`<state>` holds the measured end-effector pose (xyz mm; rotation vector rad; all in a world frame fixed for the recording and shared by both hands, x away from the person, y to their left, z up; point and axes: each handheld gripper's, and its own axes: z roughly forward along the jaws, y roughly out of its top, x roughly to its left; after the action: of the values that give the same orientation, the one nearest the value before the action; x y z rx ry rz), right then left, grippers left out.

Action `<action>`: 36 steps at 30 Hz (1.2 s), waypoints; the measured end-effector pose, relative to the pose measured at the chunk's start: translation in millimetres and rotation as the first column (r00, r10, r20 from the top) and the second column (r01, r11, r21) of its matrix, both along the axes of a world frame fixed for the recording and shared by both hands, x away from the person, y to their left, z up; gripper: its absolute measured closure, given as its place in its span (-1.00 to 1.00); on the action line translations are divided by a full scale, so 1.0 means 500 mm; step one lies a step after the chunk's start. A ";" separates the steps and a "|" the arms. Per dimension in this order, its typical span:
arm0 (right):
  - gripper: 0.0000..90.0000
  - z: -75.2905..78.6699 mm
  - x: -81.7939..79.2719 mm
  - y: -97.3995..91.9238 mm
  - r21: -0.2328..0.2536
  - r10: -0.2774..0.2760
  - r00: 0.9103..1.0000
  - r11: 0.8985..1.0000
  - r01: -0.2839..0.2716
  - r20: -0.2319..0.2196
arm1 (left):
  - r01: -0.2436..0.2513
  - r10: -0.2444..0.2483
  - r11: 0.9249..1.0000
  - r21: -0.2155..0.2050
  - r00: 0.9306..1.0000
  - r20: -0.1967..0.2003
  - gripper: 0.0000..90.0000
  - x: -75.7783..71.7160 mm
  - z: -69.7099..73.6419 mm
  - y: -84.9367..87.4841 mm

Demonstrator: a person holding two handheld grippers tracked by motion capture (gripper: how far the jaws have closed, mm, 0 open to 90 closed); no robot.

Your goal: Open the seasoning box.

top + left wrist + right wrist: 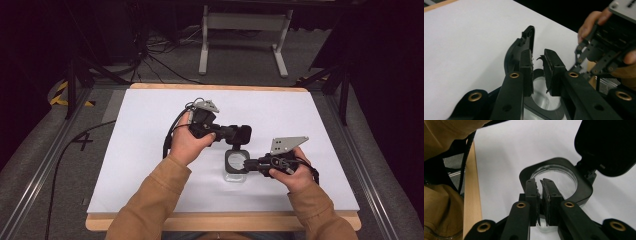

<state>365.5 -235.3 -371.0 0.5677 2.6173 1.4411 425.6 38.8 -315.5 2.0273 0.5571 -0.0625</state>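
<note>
I've got both forearms coming in from the near edge, hands meeting mid-table. L gripper [243, 134] lies level, pointing across toward the R side, jaws slightly parted w/ nothing between the pads; the flip lid [606, 147] stands up just beside it. R gripper [246, 163] points inward, jaws a narrow gap apart over the rim of the clear jar [236, 166], not pressing it. Jar sits on the white table [150, 150] near centre, toward the near edge. Open room on all sides, esp. far and L.
</note>
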 end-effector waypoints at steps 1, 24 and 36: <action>0.78 0.010 0.003 -0.003 0.013 0.005 1.000 1.000 -0.005 0.008 | 0.001 -0.001 1.000 0.005 1.000 0.011 0.66 -0.011 0.006 0.011; 0.42 0.069 0.062 -0.101 0.020 -0.127 0.992 0.992 0.127 0.017 | -0.163 0.159 0.983 0.086 0.986 0.060 0.16 -0.072 -0.015 0.198; 0.20 0.027 0.102 -0.161 -0.043 -0.281 0.959 0.959 0.282 0.018 | -0.261 0.265 0.952 0.160 0.964 -0.002 -0.02 -0.028 -0.102 0.273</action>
<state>416.6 -315.7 -357.3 0.8816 2.4293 1.2898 411.6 175.1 -366.7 2.0892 0.8665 0.1232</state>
